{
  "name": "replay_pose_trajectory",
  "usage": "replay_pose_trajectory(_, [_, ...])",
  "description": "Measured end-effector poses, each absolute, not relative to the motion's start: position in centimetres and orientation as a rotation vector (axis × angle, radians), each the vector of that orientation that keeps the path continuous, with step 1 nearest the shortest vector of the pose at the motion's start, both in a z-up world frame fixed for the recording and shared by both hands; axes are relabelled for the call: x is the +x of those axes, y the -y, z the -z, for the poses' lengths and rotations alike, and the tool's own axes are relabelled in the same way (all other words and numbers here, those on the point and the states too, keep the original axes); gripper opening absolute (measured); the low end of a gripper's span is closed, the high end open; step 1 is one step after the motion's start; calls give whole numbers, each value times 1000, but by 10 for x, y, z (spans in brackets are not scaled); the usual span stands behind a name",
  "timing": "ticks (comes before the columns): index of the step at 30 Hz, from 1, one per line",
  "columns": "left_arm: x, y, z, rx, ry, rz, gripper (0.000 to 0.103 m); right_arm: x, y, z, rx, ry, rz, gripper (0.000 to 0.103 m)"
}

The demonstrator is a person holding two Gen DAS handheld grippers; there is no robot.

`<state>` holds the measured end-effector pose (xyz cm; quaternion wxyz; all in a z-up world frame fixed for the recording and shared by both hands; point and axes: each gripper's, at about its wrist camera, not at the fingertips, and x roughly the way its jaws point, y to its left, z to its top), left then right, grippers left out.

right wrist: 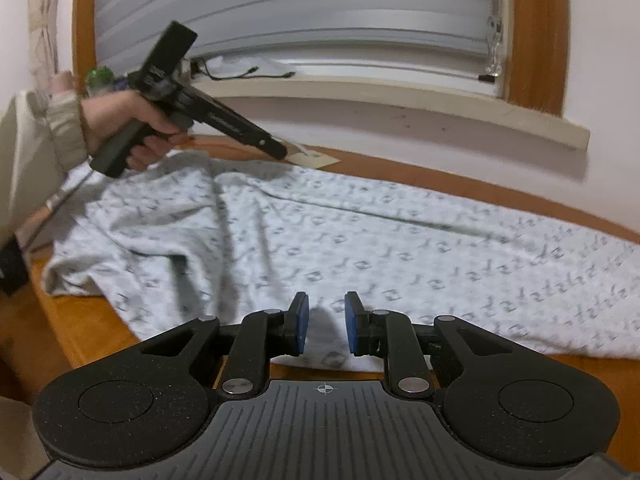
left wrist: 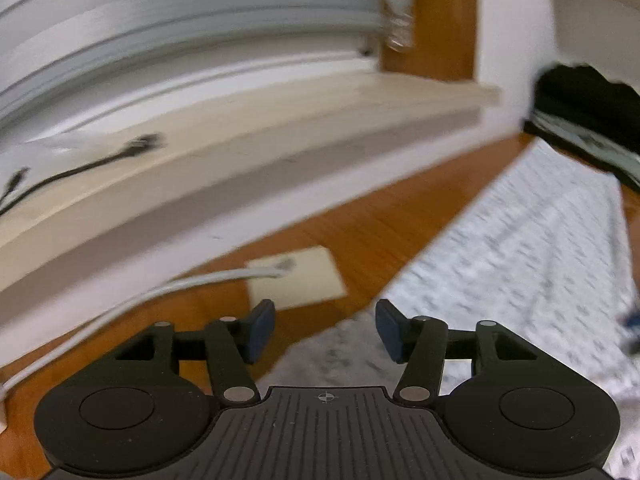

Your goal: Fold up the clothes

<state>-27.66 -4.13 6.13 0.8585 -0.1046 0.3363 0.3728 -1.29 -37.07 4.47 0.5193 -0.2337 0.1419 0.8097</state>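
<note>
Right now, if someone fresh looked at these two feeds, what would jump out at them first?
The pale grey patterned garment spread across the wooden table under the window sill dominates. Next is the left claw, held in a hand over the garment's far edge. The right claw hovers open at the near hem, gripping nothing.

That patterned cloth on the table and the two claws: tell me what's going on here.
A person is holding a claw in each hand over a light grey patterned garment spread on a wooden table below a window sill. The left claw is open and empty, above the garment's edge near the wall. The right claw is open too, its fingers straddling the near hem without gripping it. No fold shows yet.
</note>
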Motion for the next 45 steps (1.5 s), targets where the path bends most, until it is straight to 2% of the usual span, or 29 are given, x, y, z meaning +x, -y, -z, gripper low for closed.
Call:
replay_pose_trajectory(2, [-268,43,-56,-186,-753,-774,56,-12,368,-42,-566,-345,-1938,21])
replay_pose_trajectory(3, [-265,43,-53,-174,-778,-770,50,-11,368,-41,-561,-344,-1942,21])
replay_pose_trajectory(5, [-265,43,-51,-170,-773,-763,9,-11,368,-41,-568,-336,-1950,21])
replay_pose_trajectory(6, [-266,42,-52,-173,-758,-765,0,-11,368,-41,-575,-327,-1951,21])
replay_pose_trajectory(10, [-274,34,-69,-168,-637,-905,0,-10,369,-39,-570,-314,-1958,21])
replay_pose_trajectory(15, [-272,33,-69,-148,-675,-905,0,-6,370,-37,-544,-320,-1967,21])
replay_pose_trajectory(17, [-280,32,-70,-150,-672,-924,4,-5,370,-38,-541,-323,-1968,21])
replay_pose_trajectory(19, [-297,29,-72,-189,-668,-933,22,-4,370,-38,-533,-327,-1969,21])
replay_pose_trajectory(20, [-306,28,-73,-209,-666,-937,27,-3,370,-38,-529,-330,-1967,21])
replay_pose_trajectory(22, [-319,29,-71,-223,-682,-919,45,2,370,-40,-519,-339,-1957,21])
replay_pose_trajectory(23, [-323,31,-69,-226,-697,-905,50,4,369,-42,-512,-336,-1948,21])
replay_pose_trajectory(24, [-328,33,-67,-229,-711,-891,58,8,368,-45,-505,-325,-1932,22])
replay_pose_trajectory(25, [-332,34,-65,-232,-727,-877,60,13,365,-48,-499,-320,-1917,22])
replay_pose_trajectory(29, [-332,36,-54,-218,-797,-865,56,31,349,-53,-504,-339,-1850,23])
replay_pose_trajectory(30, [-334,35,-53,-232,-786,-854,48,34,346,-52,-517,-344,-1834,24])
replay_pose_trajectory(31, [-335,35,-53,-246,-774,-844,25,36,344,-49,-534,-347,-1819,24])
replay_pose_trajectory(32, [-336,34,-52,-258,-764,-837,9,38,341,-46,-551,-351,-1804,24])
replay_pose_trajectory(33, [-337,34,-52,-251,-765,-869,0,41,339,-43,-564,-361,-1795,24])
replay_pose_trajectory(39, [-345,25,-50,-230,-778,-1041,0,56,345,-39,-565,-379,-1801,24])
replay_pose_trajectory(43, [-339,31,-63,-236,-715,-1012,1,64,347,-41,-541,-390,-1801,26])
replay_pose_trajectory(44, [-332,33,-68,-232,-695,-993,3,66,348,-42,-535,-389,-1797,26])
replay_pose_trajectory(45, [-324,35,-74,-227,-676,-974,10,68,349,-42,-530,-388,-1794,26])
